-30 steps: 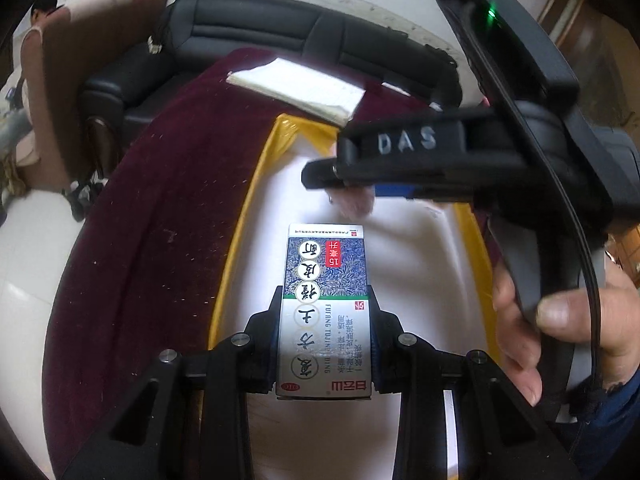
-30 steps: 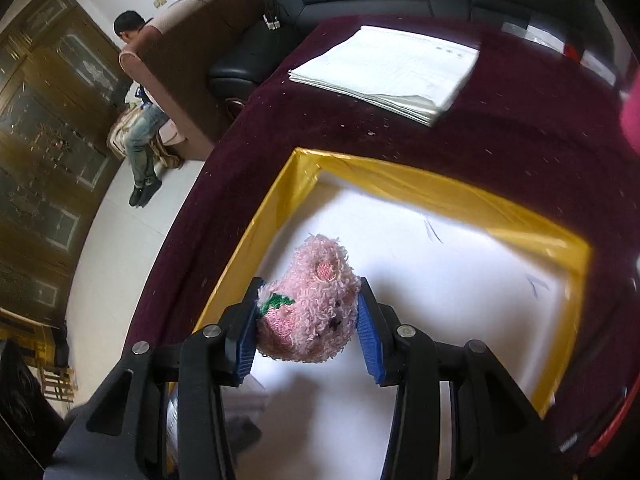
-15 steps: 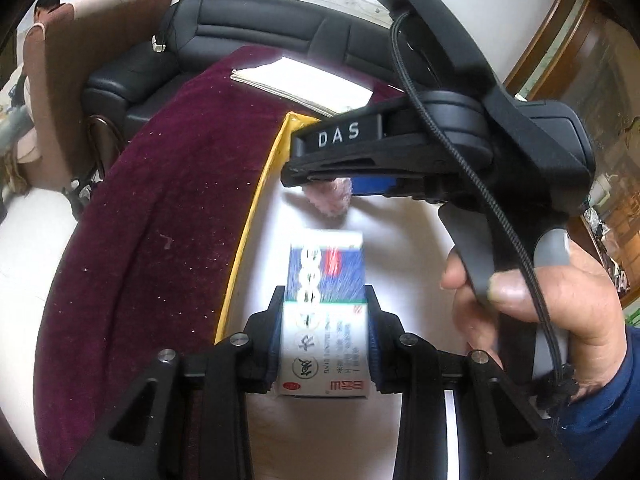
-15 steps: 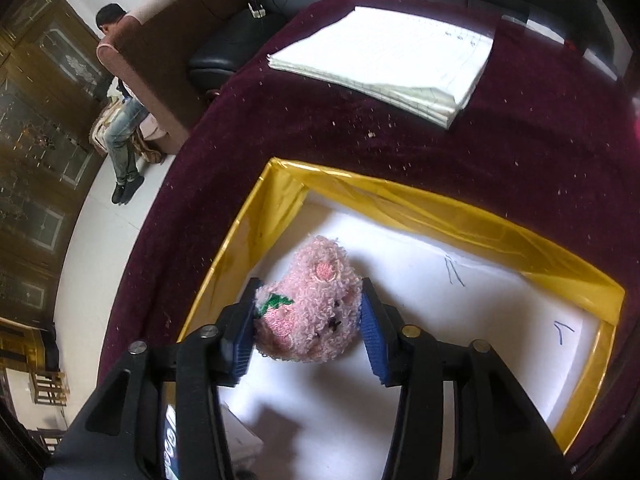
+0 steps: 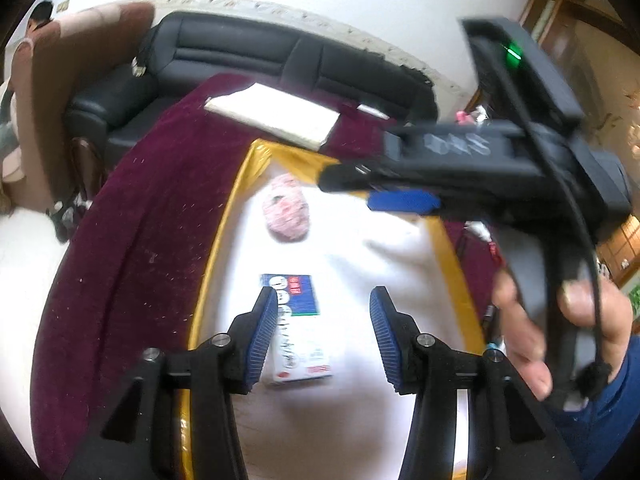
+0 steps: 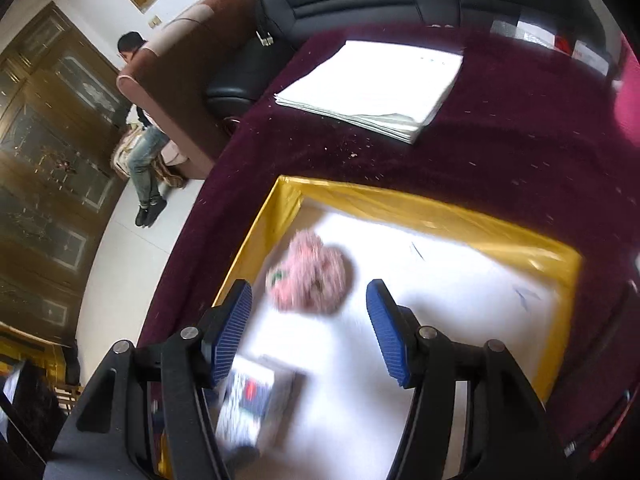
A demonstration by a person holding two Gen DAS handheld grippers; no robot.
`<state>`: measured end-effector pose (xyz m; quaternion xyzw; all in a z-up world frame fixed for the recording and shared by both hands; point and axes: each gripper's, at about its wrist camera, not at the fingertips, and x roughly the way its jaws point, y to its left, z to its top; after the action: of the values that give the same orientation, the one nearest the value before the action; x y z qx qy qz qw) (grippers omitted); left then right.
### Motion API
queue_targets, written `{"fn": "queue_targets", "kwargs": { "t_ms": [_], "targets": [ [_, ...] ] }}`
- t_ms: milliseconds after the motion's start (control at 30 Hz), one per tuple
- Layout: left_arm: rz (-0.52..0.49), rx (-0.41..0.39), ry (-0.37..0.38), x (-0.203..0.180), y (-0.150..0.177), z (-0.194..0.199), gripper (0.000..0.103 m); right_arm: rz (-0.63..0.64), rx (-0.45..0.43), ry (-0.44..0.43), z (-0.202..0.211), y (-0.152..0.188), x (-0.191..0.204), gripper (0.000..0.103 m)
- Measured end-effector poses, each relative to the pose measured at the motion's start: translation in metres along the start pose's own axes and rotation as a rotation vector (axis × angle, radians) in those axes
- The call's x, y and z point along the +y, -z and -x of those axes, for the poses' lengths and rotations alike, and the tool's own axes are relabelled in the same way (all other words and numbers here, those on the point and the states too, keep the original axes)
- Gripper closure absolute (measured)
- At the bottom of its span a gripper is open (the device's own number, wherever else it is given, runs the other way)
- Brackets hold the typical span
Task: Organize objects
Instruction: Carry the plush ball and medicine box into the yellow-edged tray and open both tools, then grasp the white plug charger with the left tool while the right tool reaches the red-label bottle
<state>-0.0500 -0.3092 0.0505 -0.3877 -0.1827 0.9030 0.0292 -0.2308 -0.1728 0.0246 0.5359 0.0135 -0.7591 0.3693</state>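
A shallow tray with a yellow rim (image 5: 224, 240) (image 6: 420, 204) and a white floor lies on the dark red tablecloth. A blue-and-white medicine box (image 5: 298, 332) (image 6: 252, 404) lies flat on the tray floor beside the left rim. My left gripper (image 5: 322, 332) hovers over it, jaws opening, pads clear of the box. A pink plush toy (image 5: 286, 210) (image 6: 310, 280) rests near the tray's far left corner. My right gripper (image 6: 308, 328) stands just behind it, jaws opening, nothing between the pads. In the left wrist view the right gripper's body (image 5: 480, 168) reaches in from the right.
A stack of white papers (image 5: 276, 114) (image 6: 376, 88) lies on the tablecloth beyond the tray. A black sofa (image 5: 248, 52) and a brown armchair (image 6: 176, 80) stand past the table; a person sits there. A hand (image 5: 560, 320) holds the right gripper's handle.
Both grippers let go: the box now lies on the tray floor and the plush toy rests near the far corner. Both pairs of jaws spread and drew back a little from the objects.
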Motion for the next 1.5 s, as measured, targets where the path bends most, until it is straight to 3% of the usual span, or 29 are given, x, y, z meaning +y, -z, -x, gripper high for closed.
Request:
{"fn": "queue_targets", "kwargs": {
  "t_ms": [200,333,500,633,767,933,1100,1267,1500],
  "targets": [
    [-0.177,-0.01,0.024,-0.054,0.011,0.021,0.061,-0.033,-0.082,-0.07,0.071,0.058,-0.021,0.044],
    [-0.301,0.002,0.069,-0.1,0.028,0.028,0.061,-0.023,-0.139,-0.052,0.121,0.103,-0.043,0.044],
    [-0.441,0.102,0.147,-0.165,0.05,0.012,0.061,-0.033,-0.234,0.037,0.174,0.154,-0.078,0.042],
    [-0.527,0.179,0.131,-0.208,0.072,-0.004,0.061,-0.074,-0.265,0.056,0.196,0.182,-0.109,0.042],
    [-0.516,0.236,0.1,-0.222,0.088,-0.023,0.061,-0.115,-0.27,0.027,0.206,0.207,-0.135,0.042],
    [-0.518,0.275,-0.002,-0.227,0.097,-0.047,0.061,-0.154,-0.267,-0.046,0.206,0.232,-0.153,0.042],
    [-0.501,0.307,-0.031,-0.226,0.1,-0.07,0.063,-0.164,-0.263,-0.094,0.203,0.253,-0.159,0.041],
    [-0.516,0.265,-0.115,-0.232,0.105,-0.076,0.069,-0.227,-0.224,-0.133,0.194,0.266,-0.164,0.038],
    [-0.445,0.218,-0.07,-0.214,0.109,-0.05,0.069,-0.385,-0.2,-0.24,0.177,0.27,-0.17,0.038]
  ]
}}
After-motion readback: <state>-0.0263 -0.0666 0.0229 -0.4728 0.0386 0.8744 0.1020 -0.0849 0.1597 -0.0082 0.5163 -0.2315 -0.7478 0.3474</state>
